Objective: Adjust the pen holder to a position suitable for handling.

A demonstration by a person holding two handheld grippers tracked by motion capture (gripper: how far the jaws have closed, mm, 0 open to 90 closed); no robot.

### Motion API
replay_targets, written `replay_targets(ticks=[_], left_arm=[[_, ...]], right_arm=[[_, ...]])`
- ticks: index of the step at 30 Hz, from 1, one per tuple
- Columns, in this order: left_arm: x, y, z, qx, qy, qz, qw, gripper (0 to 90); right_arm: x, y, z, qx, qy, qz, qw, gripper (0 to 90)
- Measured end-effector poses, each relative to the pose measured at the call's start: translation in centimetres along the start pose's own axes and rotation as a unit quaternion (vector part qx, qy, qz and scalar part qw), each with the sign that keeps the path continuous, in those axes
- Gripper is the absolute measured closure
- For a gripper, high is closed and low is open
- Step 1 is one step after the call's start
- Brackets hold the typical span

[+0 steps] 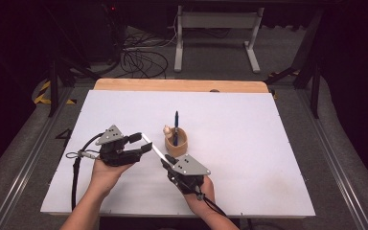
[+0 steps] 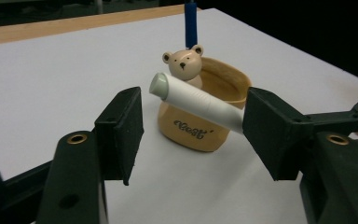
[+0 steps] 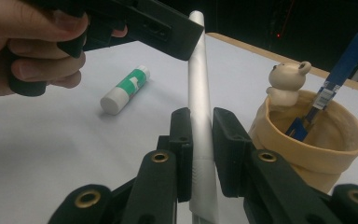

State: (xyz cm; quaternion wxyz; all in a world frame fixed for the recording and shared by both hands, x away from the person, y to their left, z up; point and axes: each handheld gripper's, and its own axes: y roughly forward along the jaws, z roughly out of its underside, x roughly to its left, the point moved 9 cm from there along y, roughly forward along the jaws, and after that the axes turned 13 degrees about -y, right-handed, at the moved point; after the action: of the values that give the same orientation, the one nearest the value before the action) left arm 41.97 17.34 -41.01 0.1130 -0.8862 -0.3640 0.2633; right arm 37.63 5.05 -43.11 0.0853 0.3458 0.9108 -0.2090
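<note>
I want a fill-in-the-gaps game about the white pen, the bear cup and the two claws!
1. The right claw is shut on the white ____.
2. A ____ pen stands in the bear cup.
3. The glue stick lying on the table has a ____ label.
4. The white pen's cap end sits between the left claw's jaws, which do not ____ it.

Missing words: pen; blue; green; touch
</note>
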Motion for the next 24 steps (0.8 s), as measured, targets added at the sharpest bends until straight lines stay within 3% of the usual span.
replay_targets(ticks=[10,24], left_arm=[[0.12,-0.21,-0.25,-0.018,-0.047,0.025,0.9984,47.6],[0.33,-0.09,-0.15,-0.015,-0.067,0.035,0.9970,44.7]], right_arm=[[0.29,0.01,-0.11,-0.011,-0.010,0.004,0.9999,79.2],[0.34,-0.37,-0.57,-0.032,-0.020,0.017,0.9991,79.2]])
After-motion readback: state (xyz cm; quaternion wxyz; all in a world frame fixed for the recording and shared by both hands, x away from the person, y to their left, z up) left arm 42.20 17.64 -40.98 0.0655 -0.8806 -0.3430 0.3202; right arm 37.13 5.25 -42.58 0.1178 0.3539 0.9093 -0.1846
